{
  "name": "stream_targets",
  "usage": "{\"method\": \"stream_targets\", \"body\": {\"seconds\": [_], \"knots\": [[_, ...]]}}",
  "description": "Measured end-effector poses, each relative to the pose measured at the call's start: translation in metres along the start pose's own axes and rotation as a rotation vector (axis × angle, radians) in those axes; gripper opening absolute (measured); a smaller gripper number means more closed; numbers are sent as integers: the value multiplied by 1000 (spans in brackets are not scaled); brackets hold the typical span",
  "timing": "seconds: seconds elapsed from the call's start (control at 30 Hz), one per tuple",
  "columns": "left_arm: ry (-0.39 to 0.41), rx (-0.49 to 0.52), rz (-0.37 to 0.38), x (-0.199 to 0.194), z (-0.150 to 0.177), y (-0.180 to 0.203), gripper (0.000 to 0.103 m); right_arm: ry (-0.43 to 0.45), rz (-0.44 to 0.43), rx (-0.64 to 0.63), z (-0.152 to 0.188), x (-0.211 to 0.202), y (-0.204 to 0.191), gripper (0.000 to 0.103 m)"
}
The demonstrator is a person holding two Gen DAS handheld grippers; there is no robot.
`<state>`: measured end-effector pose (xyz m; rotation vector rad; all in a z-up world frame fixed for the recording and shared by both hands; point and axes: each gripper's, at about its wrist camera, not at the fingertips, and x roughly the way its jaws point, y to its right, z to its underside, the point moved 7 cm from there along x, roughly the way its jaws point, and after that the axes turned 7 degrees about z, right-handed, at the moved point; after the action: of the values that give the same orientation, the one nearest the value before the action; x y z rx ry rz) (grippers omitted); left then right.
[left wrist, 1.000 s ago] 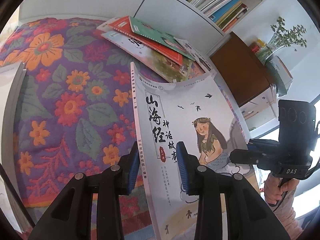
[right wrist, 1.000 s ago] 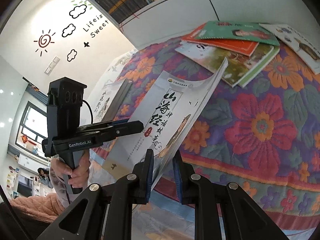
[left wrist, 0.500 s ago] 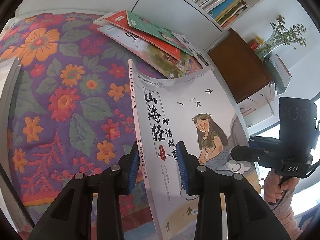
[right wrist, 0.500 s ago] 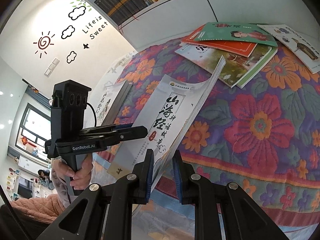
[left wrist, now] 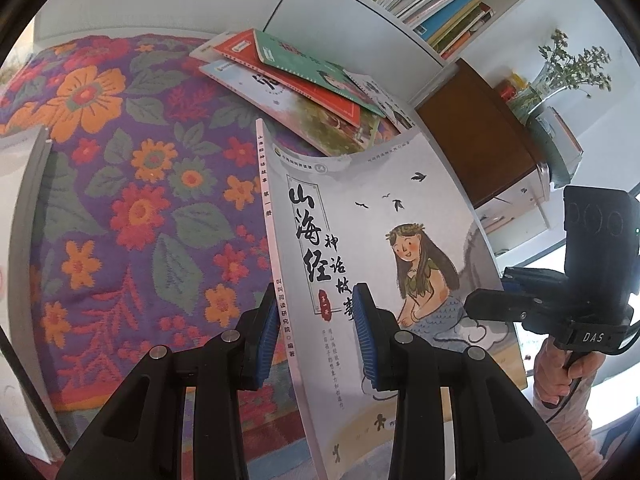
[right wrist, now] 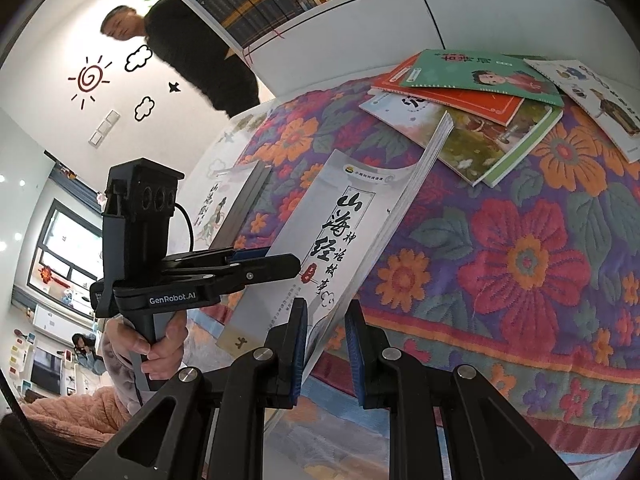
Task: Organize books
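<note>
Left wrist view: my left gripper (left wrist: pixel 316 334) pinches the spine edge of a thin grey paperback (left wrist: pixel 372 216), its glossy cover showing a long-haired girl. Across the book, my right gripper (left wrist: pixel 486 300) clamps the page edge, jaws pressed onto it. I hold the book tilted in the air above a woolly floral cloth (left wrist: pixel 120 208), near a loose, fanned pile (left wrist: pixel 304 84) of flat picture books. I judge this the carrying step. Next I would need to level the floppy book, keep both grips even, and lower it squarely onto the pile or beside the boxed set (right wrist: pixel 236 204) at the cloth's left edge.
</note>
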<state>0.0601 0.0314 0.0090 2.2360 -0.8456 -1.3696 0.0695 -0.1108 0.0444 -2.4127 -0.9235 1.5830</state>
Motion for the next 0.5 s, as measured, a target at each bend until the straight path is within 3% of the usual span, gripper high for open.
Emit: {"method": "stream_targets", "body": {"seconds": [0.5], "knots": [[134, 16, -59, -83, -30, -28, 31, -11, -32, -87, -32, 16, -69, 19]]}}
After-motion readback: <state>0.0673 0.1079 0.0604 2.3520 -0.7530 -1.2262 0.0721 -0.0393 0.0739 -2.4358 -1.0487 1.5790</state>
